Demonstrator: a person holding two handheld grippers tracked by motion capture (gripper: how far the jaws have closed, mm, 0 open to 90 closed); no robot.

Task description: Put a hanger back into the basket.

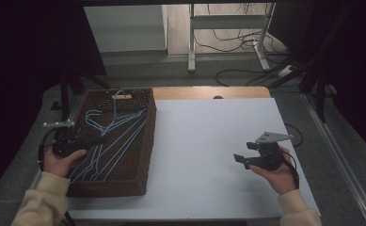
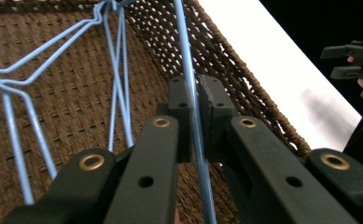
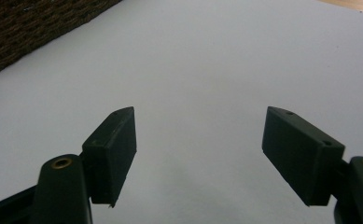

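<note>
Several light-blue wire hangers (image 1: pixel 119 134) lie in a brown woven basket (image 1: pixel 150 136) at the table's left. My left gripper (image 1: pixel 100 140) reaches into the basket from its left side. In the left gripper view its pads (image 2: pixel 195 88) are shut on one blue hanger wire (image 2: pixel 184 51), which runs straight up between them, while other hangers (image 2: pixel 118 84) rest on the basket floor. My right gripper (image 1: pixel 241 160) is held over the white table at the right. In the right gripper view its fingers (image 3: pixel 200 126) stand wide open with nothing between them.
The white tabletop (image 1: pixel 204 141) stretches between the basket and the right hand. A wooden strip (image 1: pixel 209 92) runs along its far edge. Beyond it are a desk frame (image 1: pixel 227 28) and floor cables (image 1: pixel 246 75). The basket wall (image 3: pixel 30 28) is at the upper left of the right gripper view.
</note>
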